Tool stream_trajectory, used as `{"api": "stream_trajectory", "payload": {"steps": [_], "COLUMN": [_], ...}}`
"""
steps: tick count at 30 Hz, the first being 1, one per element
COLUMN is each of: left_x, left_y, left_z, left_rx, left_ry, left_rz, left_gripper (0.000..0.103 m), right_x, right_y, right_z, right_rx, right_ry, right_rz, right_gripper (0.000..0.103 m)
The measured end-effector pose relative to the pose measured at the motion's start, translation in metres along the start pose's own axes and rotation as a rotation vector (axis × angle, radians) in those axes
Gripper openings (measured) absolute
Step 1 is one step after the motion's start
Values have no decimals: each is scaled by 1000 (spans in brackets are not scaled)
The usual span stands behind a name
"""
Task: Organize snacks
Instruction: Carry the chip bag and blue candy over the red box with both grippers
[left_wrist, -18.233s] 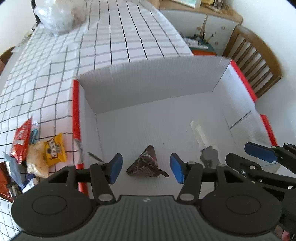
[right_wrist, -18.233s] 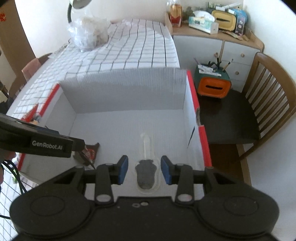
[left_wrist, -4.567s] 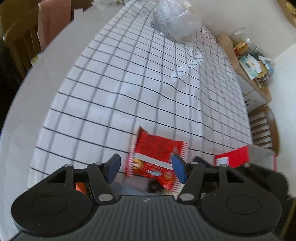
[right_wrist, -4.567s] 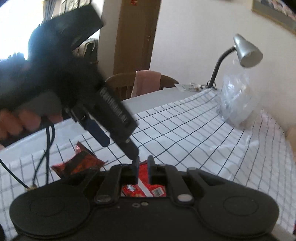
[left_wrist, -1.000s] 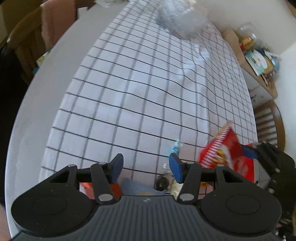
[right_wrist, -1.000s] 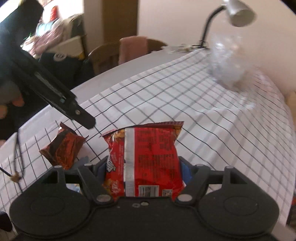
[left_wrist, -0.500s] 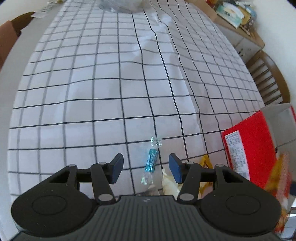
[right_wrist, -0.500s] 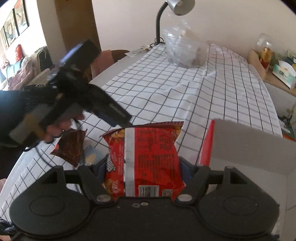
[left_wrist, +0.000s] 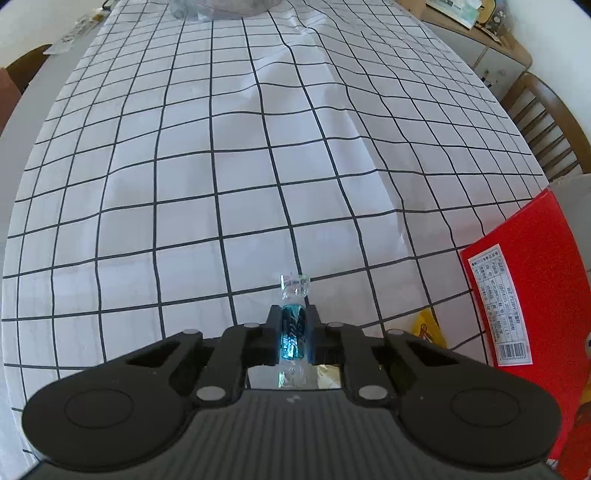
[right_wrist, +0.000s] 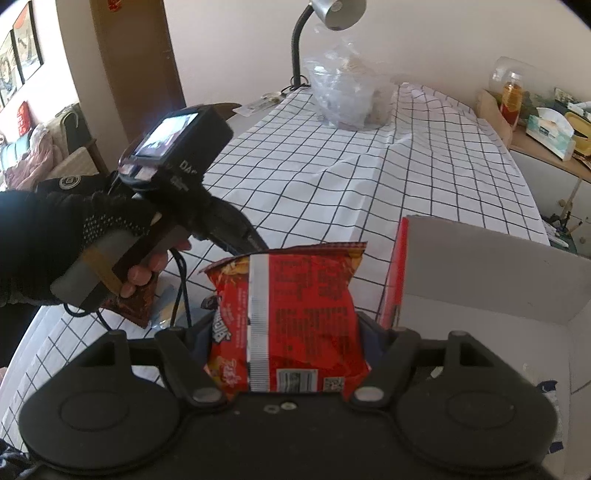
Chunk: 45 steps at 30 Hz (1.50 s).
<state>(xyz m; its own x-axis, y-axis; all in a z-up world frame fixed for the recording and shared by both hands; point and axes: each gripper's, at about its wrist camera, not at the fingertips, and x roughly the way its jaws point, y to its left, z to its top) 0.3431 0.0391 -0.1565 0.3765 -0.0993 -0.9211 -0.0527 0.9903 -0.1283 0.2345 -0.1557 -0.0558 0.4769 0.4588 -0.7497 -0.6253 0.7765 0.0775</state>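
Between the pads of my left hand-held gripper (left_wrist: 293, 338) sits a small blue wrapped candy (left_wrist: 293, 334); the jaws have just been closing and now pinch it across its middle, its clear twisted end poking out ahead of the tips, low over the checked cloth of the counter (left_wrist: 221, 166). My right hand-held gripper (right_wrist: 286, 332) clamps a red chip bag (right_wrist: 288, 317) upright by its two sides, so the jaws stand fairly wide around it. Just ahead and to the right of that bag is the red-and-white box (right_wrist: 491, 280), its open inside reaching under the right-hand finger; the bag is not yet in it.

As I judge it, I am somewhere in the middle of the job. Each gripper has a snack in its grip, and both loads still need carrying over the box wall and letting go. More remains on the counter: a yellow packet (left_wrist: 428, 328) peeks out just right of my left gripper's fingers, beside the box's red outer wall, and a dark brown wrapper (right_wrist: 136, 302) lies under my gloved left hand (right_wrist: 74, 236), left of the chip bag. What the box already holds I can hardly tell; only a corner of its floor shows.
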Motion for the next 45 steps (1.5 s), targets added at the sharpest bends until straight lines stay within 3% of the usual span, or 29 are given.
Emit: {"api": "stream_trajectory", "payload": {"steps": [6, 16, 28, 37, 45], "left_x": [-16, -97, -168, -170, -131], "left_y": [4, -1, -81, -165, -227], "left_z": [-1, -4, -12, -16, -18], "left_rx": [-37, -98, -89, -53, -14], "left_ry": [-26, -122, -188, -168, -96], "left_rz": [12, -16, -82, -114, -95], "left_gripper": [12, 12, 12, 12, 12], "right_x": [-8, -43, -106, -124, -108], "right_y": [-5, -23, -83, -138, -180], "right_z": [0, 3, -7, -23, -37], "right_rx": [28, 61, 88, 98, 85], "right_ry": [-15, -75, -145, -134, -71], "right_rz": [-18, -61, -107, -143, -194], "right_gripper": [74, 74, 74, 74, 74]}}
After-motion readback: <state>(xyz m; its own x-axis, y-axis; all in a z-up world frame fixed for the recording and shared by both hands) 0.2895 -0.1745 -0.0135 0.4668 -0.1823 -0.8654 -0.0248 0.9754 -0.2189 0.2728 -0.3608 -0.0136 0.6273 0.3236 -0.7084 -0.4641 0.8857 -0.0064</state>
